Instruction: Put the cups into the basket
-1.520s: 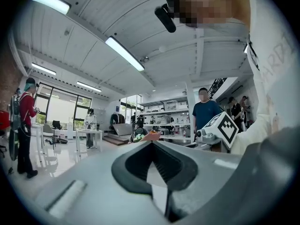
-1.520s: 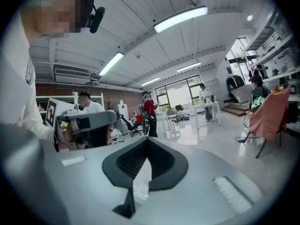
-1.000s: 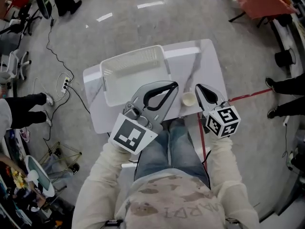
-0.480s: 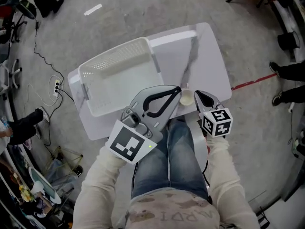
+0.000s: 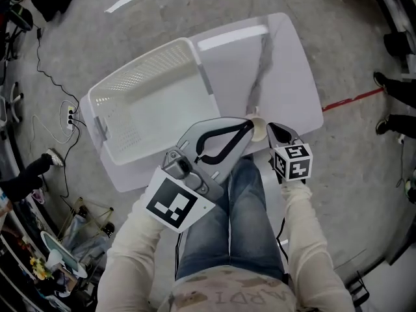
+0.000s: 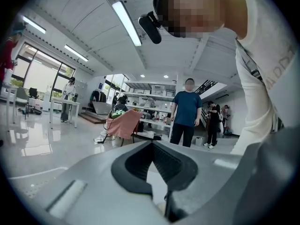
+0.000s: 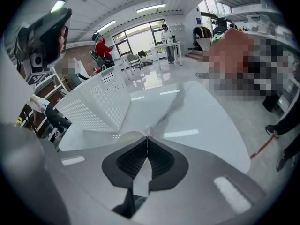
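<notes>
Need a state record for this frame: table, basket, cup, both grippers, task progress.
table: white, holds the basket and the cup
basket: white, perforated, on the table's left part, no cup inside
cup: one, pale, at the table's near edge, between the gripper tips; contact unclear
left gripper: jaws together, holds nothing
right gripper: jaws together, holds nothing
progress: cup not yet picked up

One white basket (image 5: 144,108), one cup (image 5: 259,130), one white table (image 5: 242,64), two tools, left tool (image 5: 249,123) and right tool (image 5: 271,128).
</notes>
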`<state>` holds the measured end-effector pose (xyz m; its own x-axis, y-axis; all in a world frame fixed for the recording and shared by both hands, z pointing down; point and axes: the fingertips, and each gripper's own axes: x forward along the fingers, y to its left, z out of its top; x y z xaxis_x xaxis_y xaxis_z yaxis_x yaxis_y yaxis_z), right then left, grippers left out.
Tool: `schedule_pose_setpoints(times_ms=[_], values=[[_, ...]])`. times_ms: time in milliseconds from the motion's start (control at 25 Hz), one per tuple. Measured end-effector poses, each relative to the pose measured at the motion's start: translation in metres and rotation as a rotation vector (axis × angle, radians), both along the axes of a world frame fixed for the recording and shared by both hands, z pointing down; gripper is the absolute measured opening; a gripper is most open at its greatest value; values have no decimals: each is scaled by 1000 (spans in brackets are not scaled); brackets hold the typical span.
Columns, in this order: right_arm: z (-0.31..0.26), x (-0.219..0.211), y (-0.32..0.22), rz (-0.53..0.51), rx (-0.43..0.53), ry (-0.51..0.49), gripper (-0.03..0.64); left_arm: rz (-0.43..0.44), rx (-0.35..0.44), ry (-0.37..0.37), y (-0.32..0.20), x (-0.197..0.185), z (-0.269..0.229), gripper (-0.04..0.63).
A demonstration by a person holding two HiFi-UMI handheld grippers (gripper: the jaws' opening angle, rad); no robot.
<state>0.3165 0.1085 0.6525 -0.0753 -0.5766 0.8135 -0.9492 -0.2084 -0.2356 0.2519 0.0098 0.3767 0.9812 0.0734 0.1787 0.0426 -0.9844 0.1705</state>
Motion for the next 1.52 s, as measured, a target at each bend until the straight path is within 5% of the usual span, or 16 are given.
schedule_pose_setpoints(times_ms=[880,1160,1520], values=[[42,-1,-2,-23,-203,-27,84,-15,-11,-11,-9,-5,12,2],[53,7,-4,-36,-329,84,52,-32,-15,-14,-9,-6,16,2],[25,5,-7,-11,-269,105,48,-74,2,-5,-15,-24,7,2]])
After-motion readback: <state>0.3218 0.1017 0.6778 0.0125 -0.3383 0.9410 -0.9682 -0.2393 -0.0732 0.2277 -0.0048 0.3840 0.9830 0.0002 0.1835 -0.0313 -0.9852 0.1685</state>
